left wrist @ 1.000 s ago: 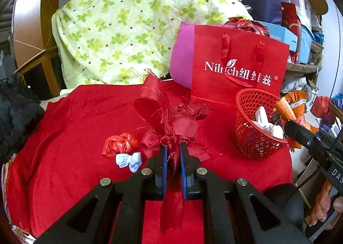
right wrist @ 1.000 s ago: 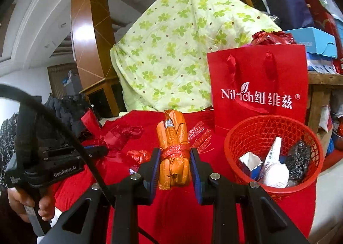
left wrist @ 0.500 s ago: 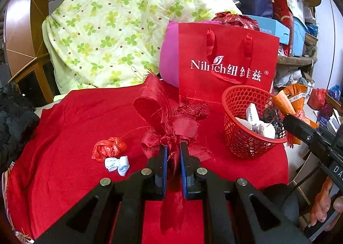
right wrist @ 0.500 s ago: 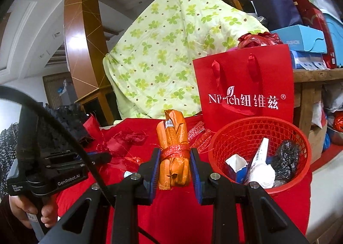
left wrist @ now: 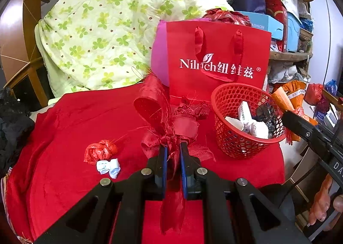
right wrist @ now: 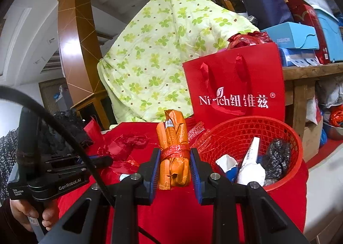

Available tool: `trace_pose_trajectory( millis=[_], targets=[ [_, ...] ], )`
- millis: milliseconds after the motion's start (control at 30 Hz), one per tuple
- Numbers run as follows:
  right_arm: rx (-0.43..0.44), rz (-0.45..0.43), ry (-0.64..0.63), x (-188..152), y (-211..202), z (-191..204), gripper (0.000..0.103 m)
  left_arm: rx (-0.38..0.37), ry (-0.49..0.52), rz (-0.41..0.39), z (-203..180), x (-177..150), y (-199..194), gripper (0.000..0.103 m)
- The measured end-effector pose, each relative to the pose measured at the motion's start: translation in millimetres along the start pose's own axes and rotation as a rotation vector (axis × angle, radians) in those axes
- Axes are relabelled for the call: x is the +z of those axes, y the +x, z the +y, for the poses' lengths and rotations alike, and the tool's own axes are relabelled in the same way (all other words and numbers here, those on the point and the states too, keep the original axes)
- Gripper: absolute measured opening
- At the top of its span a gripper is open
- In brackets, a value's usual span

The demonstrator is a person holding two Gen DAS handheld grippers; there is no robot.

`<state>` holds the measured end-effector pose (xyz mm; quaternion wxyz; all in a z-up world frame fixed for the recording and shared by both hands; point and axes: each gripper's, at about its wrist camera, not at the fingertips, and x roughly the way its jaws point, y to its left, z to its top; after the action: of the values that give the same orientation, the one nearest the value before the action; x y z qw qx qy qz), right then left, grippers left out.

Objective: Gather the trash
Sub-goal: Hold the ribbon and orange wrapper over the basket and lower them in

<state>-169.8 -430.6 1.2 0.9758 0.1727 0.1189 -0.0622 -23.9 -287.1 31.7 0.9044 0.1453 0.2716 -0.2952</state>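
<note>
Basket (left wrist: 231, 145) right of ribbon bow (left wrist: 169, 123); gift bag (left wrist: 216, 65) behind

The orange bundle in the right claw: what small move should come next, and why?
Probably carry the right claw a little rightward over the red basket and open it. The orange bundle is clamped between its fingers, and the basket beside it already holds other trash.

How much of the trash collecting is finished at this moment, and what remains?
Done: the red basket already holds a white carton, crumpled white paper and a black bag. In hand: the left gripper pinches a red ribbon bow; the right gripper clamps an orange wrapped bundle. Left: a red plastic wad and a pale blue wrapper on the cloth.
</note>
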Motion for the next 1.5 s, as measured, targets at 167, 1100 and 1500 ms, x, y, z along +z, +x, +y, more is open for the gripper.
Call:
trace_pose_trajectory(
  millis=[167, 1100, 1500],
  targets=[
    [-0.013, -0.006, 0.024, 2, -4, -12, 0.028, -0.010, 0.014, -0.001, -10, 4, 3, 0.012],
    [-0.099, -0.041, 0.101, 5, -23, -60, 0.028, -0.079, 0.091, -0.030, -59, 27, 9, 0.012],
    [-0.111, -0.044, 0.110, 2, -26, -66, 0.028, -0.089, 0.118, -0.028, -73, 31, 14, 0.012]
  ],
)
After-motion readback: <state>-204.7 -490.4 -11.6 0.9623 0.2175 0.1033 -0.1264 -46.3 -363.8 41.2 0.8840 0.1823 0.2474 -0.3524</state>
